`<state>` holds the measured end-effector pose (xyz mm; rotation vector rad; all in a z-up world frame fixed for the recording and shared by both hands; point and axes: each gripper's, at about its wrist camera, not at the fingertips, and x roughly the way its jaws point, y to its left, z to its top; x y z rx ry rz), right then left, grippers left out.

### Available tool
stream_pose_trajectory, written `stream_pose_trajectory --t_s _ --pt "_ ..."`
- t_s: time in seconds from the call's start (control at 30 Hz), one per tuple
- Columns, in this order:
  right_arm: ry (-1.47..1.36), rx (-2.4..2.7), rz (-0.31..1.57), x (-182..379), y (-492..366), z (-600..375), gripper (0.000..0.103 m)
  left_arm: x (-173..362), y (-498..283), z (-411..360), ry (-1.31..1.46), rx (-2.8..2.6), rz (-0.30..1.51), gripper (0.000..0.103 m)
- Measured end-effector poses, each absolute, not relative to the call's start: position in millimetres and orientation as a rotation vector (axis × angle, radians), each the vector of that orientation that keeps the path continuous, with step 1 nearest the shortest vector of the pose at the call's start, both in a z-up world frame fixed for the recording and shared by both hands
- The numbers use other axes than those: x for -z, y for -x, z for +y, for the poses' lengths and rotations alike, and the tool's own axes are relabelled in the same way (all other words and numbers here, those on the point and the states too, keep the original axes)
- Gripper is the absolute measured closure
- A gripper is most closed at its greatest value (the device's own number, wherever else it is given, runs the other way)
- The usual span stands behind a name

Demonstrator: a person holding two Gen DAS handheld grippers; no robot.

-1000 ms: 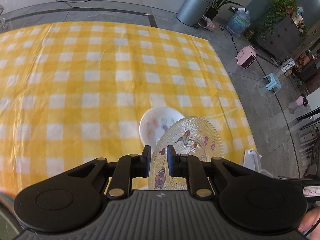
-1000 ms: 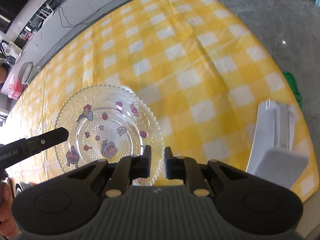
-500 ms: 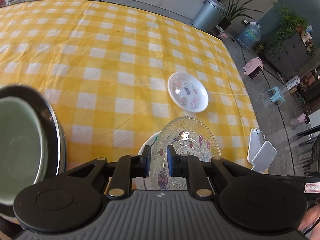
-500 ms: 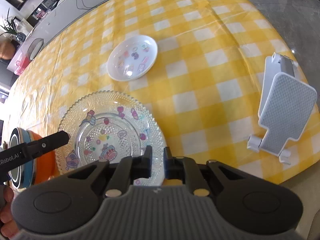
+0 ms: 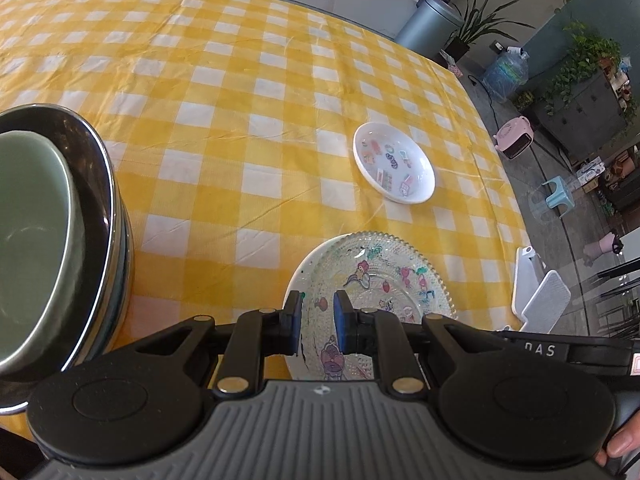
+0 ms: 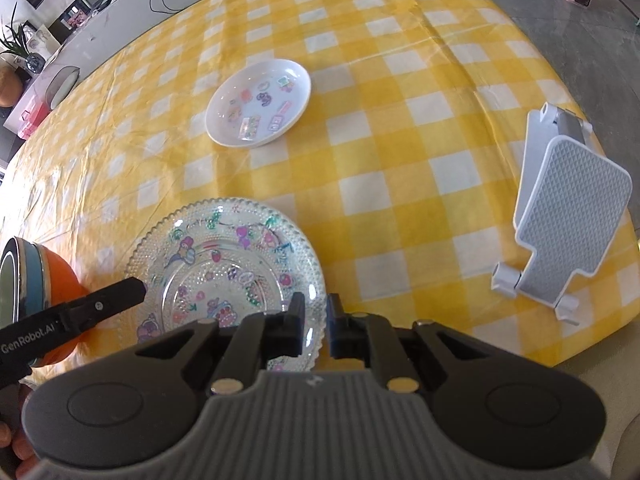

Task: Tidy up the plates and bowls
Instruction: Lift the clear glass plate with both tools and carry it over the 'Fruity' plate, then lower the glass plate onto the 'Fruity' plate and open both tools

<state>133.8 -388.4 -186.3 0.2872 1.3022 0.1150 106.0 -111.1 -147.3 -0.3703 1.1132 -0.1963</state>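
Both hand-held grippers pinch one clear beaded glass plate with cartoon prints [image 6: 228, 268] by opposite rims — the left gripper [image 5: 317, 322] near its edge, the right gripper [image 6: 314, 322] on the other side — likely to keep it level as it settles onto a white plate [image 5: 294, 280] peeking out beneath. Beyond sits a small white sticker-printed dish [image 5: 394, 168]; at left, nested bowls [image 5: 60, 240]. Everything rests on a yellow-and-white checked tablecloth [image 5: 240, 80], with a white folding stand [image 6: 560, 216] near its corner — grey floor, bin and plants behind.

Beyond the yellow-checked desk [image 5: 248, 128], a grey floor [image 5: 520, 184], a bin [image 5: 430, 24], potted plants [image 5: 476, 28] and a dark cabinet [image 5: 580, 108] are seen in daylight.
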Motion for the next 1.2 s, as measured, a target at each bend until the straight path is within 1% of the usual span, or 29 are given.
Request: stream_pose_trajectory --t_s 0.7,0.97,1.2 --pt "-0.297 -0.128 1.279 184 -130 -389 0.093 152 -107 -117 0.301 0.178 1.13 0.085" --pt "-0.292 -0.132 1.276 184 -130 -388 0.092 150 -107 -125 0.22 0.183 1.134 0.085" --pt "-0.29 -0.138 1.268 183 -130 -389 0.093 150 -107 -138 0.092 0.177 1.134 0.085"
